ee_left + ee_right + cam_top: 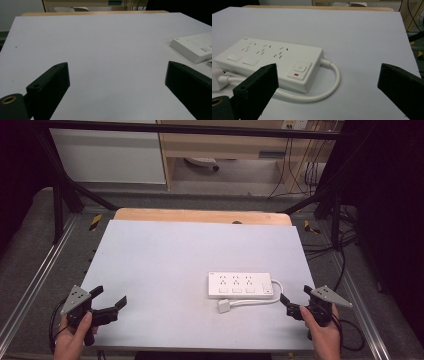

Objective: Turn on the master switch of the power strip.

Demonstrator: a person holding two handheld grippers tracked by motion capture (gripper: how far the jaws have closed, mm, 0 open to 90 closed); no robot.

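Lying just beside the right gripper [295, 298], the power strip [241, 285] sits apart from both grippers' spread, empty fingers.

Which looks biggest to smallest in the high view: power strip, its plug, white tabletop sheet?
1. white tabletop sheet, by far the largest
2. power strip
3. plug, smallest, lying just in front of the strip

All rest on the same surface, so nearness hardly skews the order.

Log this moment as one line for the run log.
left gripper: open, holding nothing | right gripper: open, near cord | power strip: flat on table | plug: loose beside strip
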